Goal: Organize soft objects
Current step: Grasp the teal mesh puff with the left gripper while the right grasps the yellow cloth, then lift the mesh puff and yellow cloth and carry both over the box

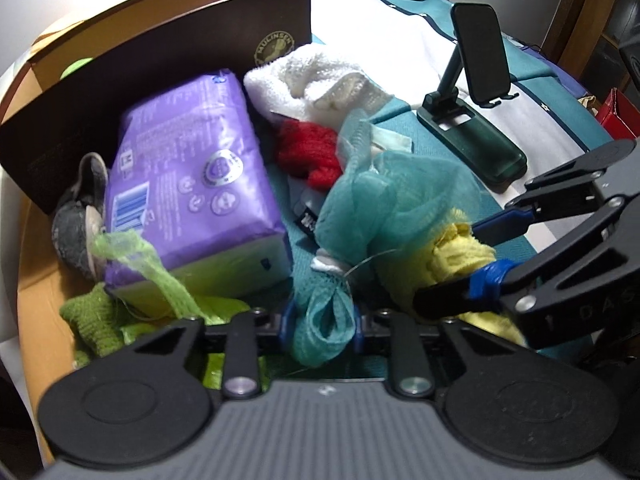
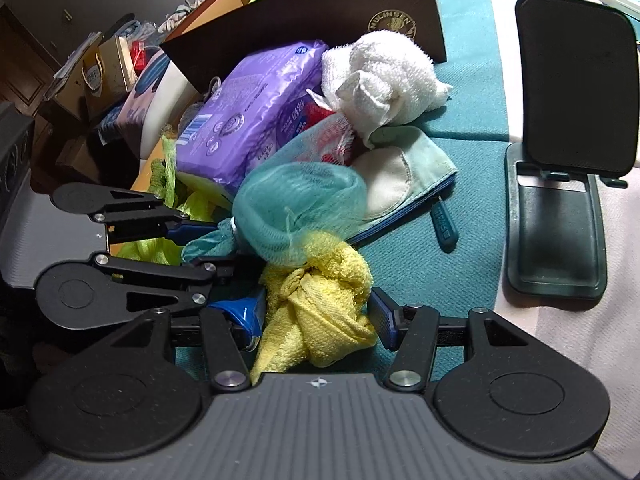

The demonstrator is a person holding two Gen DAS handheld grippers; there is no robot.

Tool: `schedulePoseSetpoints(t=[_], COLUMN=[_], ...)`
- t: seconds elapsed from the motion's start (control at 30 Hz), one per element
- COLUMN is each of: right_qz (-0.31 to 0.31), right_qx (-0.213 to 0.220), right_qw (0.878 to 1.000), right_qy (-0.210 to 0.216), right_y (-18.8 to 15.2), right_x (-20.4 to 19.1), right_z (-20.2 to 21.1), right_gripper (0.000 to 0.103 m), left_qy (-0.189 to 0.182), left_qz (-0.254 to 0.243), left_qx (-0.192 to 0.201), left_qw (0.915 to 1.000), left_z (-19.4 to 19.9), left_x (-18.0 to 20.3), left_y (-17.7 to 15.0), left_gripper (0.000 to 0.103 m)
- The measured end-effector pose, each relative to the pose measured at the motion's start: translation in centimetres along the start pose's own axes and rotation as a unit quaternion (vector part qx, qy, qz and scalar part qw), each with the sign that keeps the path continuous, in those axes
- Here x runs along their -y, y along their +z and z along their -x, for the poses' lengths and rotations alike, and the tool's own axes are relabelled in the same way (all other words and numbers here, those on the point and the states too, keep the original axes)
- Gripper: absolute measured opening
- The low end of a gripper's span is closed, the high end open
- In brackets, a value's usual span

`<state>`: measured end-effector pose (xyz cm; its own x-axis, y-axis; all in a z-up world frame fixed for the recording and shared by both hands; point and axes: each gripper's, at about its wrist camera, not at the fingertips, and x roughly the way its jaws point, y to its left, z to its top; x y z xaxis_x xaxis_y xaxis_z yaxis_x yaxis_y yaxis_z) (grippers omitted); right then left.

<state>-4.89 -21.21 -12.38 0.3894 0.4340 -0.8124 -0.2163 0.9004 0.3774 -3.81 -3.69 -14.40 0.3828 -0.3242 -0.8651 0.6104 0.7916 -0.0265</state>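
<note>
A teal mesh pouf lies on the teal cloth, and my left gripper is shut on its bunched tail. The same left gripper shows in the right wrist view, holding that tail beside the pouf. A knotted yellow cloth sits between the fingers of my right gripper, whose pads touch it on both sides. From the left wrist view the right gripper reaches in from the right around the yellow cloth.
A purple soft pack, white towel, red knit, green mesh and grey item crowd against a brown box. A pale zip pouch lies behind the pouf. A dark phone stand stands at right.
</note>
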Motion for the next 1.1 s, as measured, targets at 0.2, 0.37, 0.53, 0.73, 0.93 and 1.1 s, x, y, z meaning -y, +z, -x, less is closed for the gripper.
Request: schedulePoseSetpoints(t=[0.2,0.37,0.53,0.73,0.93,1.1], right_qz=[-0.008,-0.019,-0.043,-0.070,-0.077,-0.071], right_qx=[0.006,0.019,0.037,0.070,0.126,0.188], right_qw=[1.000,1.000,0.998,0.995,0.988,0.978], right_qy=[0.007,-0.003,-0.015,-0.032,-0.051,-0.053], right_y=[-0.2,-0.7,-1.3,-1.5,-0.2,2.7], right_x=[0.4,1.2,2.3,3.5,3.9,4.0], right_z=[0.6,2.3,4.3,7.6,11.2,14.3], right_gripper=[0.031,0.022,0.018,0.016,0.015,0.015], left_qy=[-0.022,-0.042,-0.067,-0.107,-0.134,-0.126], left_qz=[-0.017,-0.015,-0.016,-0.021,0.000,0.027], left_qx=[0.013,0.029,0.051,0.095,0.144,0.184], left_qw=[0.9995,0.9986,0.9963,0.9895,0.9806,0.9744], left_z=[1.3,2.7,4.5,7.3,10.0,12.3], left_x=[1.1,1.3,1.7,2.2,1.2,-1.6], left_y=[0.0,0.1,0.7,3.2,6.1,8.9], left_gripper=[0.012,0.011,0.010,0.010,0.010,0.010])
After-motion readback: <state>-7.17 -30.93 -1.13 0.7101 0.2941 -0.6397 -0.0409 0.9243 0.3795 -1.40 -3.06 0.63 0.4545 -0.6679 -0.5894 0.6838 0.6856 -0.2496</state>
